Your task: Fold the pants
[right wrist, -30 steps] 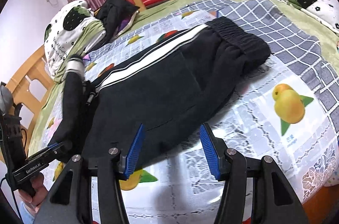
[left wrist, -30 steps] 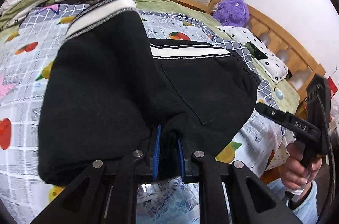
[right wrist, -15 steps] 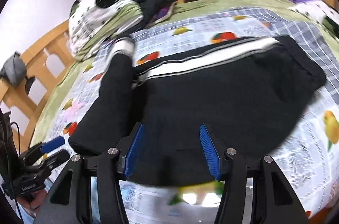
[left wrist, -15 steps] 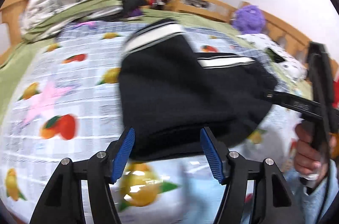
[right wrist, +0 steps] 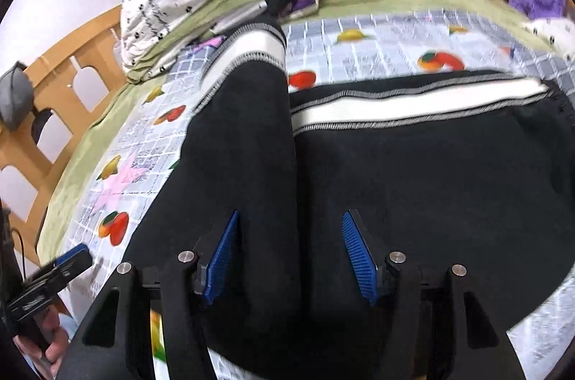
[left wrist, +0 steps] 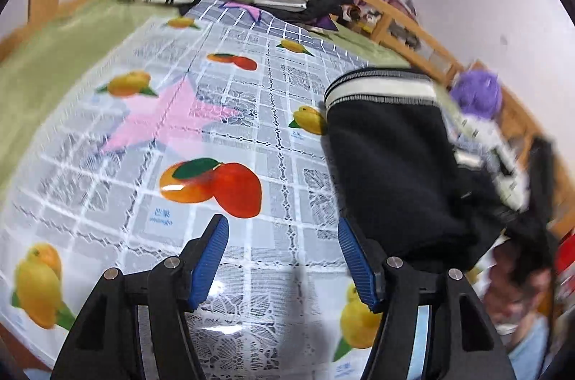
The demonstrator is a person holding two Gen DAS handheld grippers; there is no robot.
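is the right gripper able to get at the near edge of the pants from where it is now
Probably yes. The right gripper hangs open just above the black pants, nothing between its blue pads, and the left gripper is off to the side, clear of the way.

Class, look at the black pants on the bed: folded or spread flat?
Partly folded: one leg of the pants lies doubled across the rest.

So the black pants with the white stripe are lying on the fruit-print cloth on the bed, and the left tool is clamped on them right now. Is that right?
Not quite. The left gripper is not clamped on anything: in the left wrist view its jaws stand open over the fruit-print cloth, empty, with the black pants off to their right. The rest holds: the pants lie on that cloth.
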